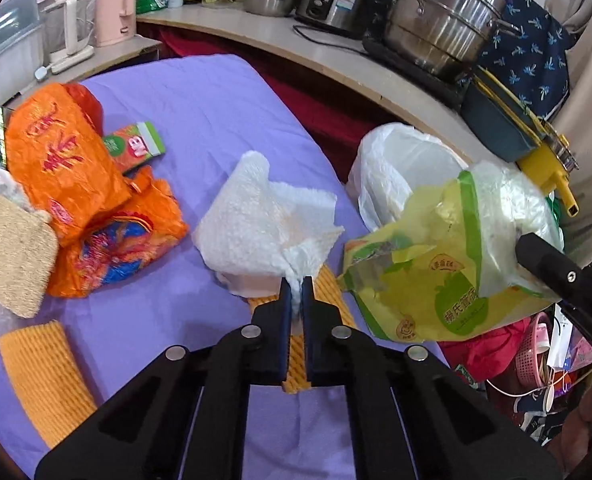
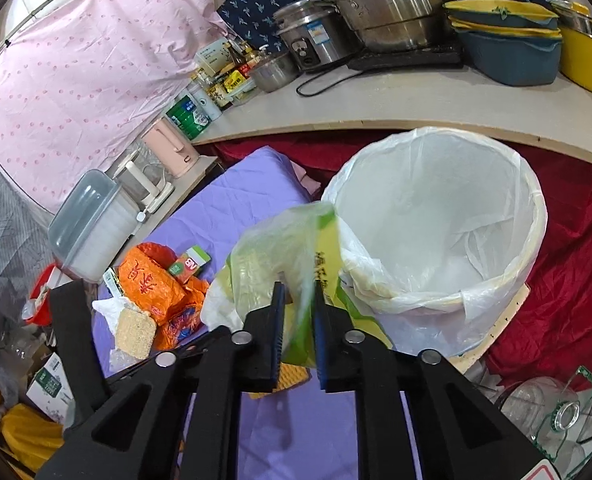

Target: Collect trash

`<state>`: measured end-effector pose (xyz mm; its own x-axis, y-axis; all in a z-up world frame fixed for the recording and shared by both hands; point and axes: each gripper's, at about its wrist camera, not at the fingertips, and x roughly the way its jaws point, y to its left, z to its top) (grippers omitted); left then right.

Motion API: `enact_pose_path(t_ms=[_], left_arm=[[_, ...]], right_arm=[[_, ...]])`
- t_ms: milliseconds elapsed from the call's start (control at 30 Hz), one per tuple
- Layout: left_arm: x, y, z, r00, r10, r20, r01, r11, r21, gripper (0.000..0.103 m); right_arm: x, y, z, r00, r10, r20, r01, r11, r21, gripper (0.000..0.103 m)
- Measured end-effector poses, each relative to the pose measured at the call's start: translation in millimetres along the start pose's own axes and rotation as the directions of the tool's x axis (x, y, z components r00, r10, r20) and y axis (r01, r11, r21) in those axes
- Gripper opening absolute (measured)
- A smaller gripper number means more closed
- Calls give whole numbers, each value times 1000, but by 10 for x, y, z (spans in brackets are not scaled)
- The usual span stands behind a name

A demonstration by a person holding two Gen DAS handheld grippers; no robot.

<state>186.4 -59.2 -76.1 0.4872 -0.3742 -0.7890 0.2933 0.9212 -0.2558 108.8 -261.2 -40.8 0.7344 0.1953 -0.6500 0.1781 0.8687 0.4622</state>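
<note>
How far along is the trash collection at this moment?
Nothing shows inside the lined bin yet. In hand: the left gripper is shut on the white paper towel, and the right gripper has the green-yellow bag between its fingers beside the bin. Left: orange wrappers, a small carton, a sponge, foam nets.

A purple sheet covers the flat place where the things lie. On it are two crinkly orange bags, one partly on top of the other, and a small green and orange box just beside them. A tan scrubby pad lies at the left edge. Two orange foam nets lie near the front. A white paper towel seems to rest in the middle.
</note>
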Motion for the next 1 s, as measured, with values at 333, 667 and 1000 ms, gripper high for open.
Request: enact_pose_path(t_ms=[333,667,1000], left_arm=[[-614,133,252,991,13,133,-7,999,-45,4],[-1068,-135,618,974,-35,225,33,999,9,4],[-916,-899,927,961,-190,200,167,978,124,4]], right_arm=[[-415,78,312,988,7,157,-4,1000,-19,7],[-644,-193,708,956,-67,287,67,998,12,7],[-436,-840,759,953,-165,254,138,983,120,7]])
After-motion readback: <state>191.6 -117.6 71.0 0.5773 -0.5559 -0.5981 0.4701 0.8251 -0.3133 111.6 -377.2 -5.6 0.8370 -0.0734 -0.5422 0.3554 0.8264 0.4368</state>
